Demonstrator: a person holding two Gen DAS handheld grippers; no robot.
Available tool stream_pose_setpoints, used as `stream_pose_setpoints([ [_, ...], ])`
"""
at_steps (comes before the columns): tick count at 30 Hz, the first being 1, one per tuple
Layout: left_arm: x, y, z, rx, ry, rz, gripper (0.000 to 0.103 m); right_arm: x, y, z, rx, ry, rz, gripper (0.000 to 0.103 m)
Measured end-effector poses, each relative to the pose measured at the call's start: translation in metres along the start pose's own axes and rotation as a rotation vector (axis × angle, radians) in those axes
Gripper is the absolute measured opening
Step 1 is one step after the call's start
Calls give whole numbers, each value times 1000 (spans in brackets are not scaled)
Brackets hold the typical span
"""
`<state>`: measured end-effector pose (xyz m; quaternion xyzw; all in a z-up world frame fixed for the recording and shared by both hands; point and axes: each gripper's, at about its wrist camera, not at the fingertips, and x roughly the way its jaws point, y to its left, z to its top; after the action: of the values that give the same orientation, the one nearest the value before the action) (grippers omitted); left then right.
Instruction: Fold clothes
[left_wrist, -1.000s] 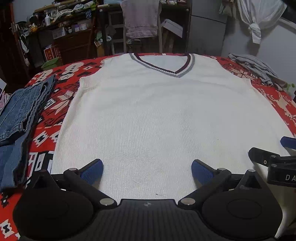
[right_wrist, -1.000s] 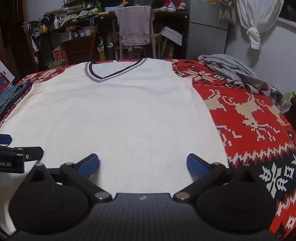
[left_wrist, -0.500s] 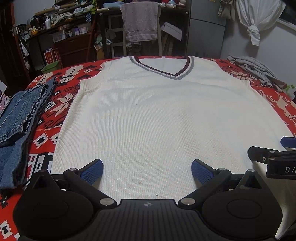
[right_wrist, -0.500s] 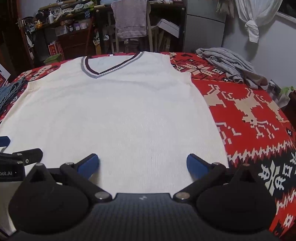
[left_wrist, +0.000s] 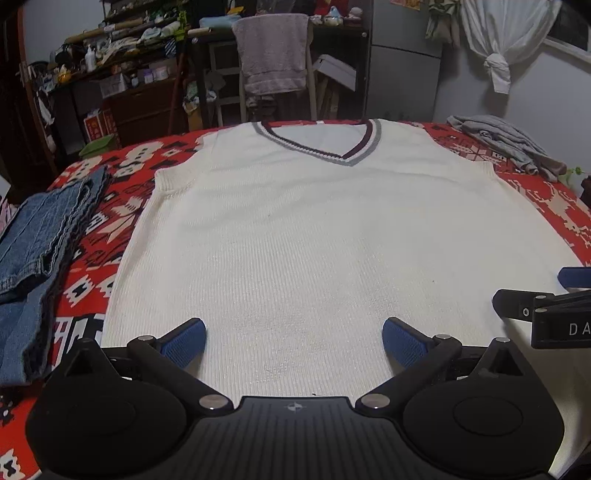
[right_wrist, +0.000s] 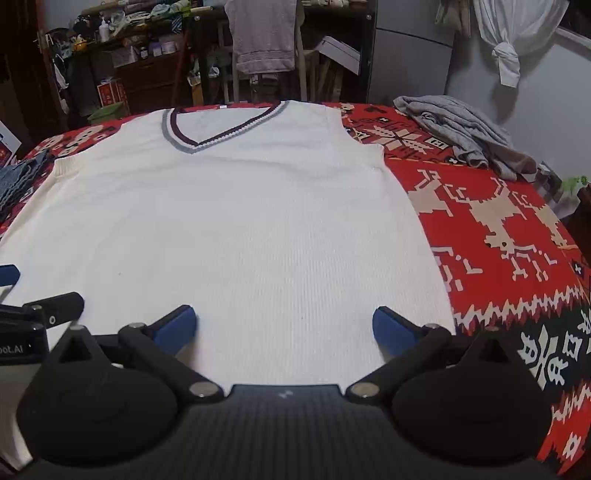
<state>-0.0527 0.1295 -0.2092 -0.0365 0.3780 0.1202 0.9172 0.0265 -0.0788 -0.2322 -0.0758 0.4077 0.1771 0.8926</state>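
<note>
Left hand-held gripper (left_wrist: 293, 338): yours is spread wide, blue ribbed pads far apart, nothing between them; it sits over the vest's lower hem, toward the hem's left half.
Right hand-held gripper (right_wrist: 282, 325): also spread wide and holding nothing, over the hem's right half; its tip shows at the right edge of the left wrist view, just beside your left one.
Vest (left_wrist: 332, 229): straight ahead of both hand-held grippers, lying flat and face up, neck farthest from you. Cream ribbed knit, sleeveless, with fine vertical ribs and a faint greyish patch near the hem between your left pads.
Collar (left_wrist: 317, 146): V-shaped band in maroon, white and grey stripes.
Cover (right_wrist: 498, 229): red woven cloth with cream reindeer and black border figures, under the vest.
Jeans (left_wrist: 33, 251): folded blue denim, left of your left hand-held gripper, close to the vest's left edge but apart from it.
Grey garment (right_wrist: 461, 133): crumpled soft heap, far right of your right hand-held gripper, well apart from the vest.
Edges: the vest's right side seam runs straight; the hem corner lies just ahead of your right pad.
Open room: bare cover to the right of the vest.
</note>
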Motion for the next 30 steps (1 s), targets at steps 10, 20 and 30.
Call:
stream_pose_setpoints([
  [10,7,1,6,48,-30,-67,103,3,-10,2,-85,-31,86,103],
  [20,16,19,27,14,-3,-153,87,17,-17,28,-138,60,164,103],
  [30,32,90,122,73,-77,-165,76,31,-84,135,-89,-64,204,89],
])
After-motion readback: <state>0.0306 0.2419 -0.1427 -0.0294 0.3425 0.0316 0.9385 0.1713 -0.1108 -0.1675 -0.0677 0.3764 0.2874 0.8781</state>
